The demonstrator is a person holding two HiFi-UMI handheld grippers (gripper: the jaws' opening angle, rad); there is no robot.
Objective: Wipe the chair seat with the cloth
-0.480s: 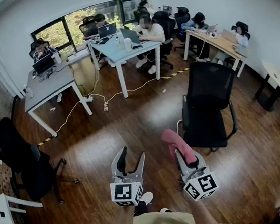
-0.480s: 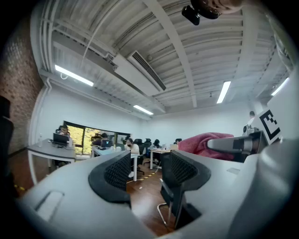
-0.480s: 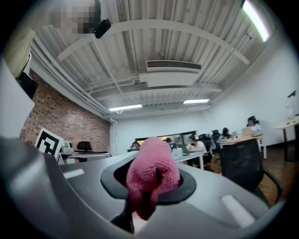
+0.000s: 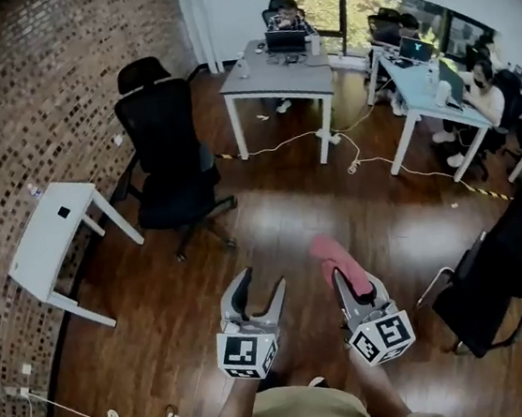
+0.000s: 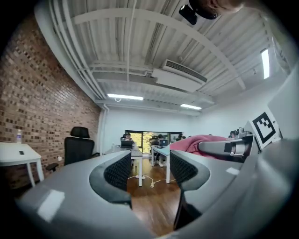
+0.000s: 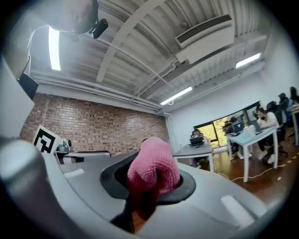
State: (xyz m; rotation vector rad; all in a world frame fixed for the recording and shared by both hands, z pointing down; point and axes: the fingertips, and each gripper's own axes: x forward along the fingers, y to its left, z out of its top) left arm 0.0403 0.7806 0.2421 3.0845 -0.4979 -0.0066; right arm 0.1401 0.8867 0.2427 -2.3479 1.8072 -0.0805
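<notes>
**Q:** Grippers?
**A:** Two. The left gripper gapes with nothing between its jaws. The right gripper is clenched on the one pink cloth, which it holds above the floor.

**Q:** Chairs?
**A:** Two close by: a near chair and a far chair by the brick wall. Neither is touched. Advised: grip firmly, approach, and lay the cloth flat on the seat.

Pink knitted cloth bunched between the right fingers, tips hidden. Black office chair off to their right, cropped by frame edge.
</notes>
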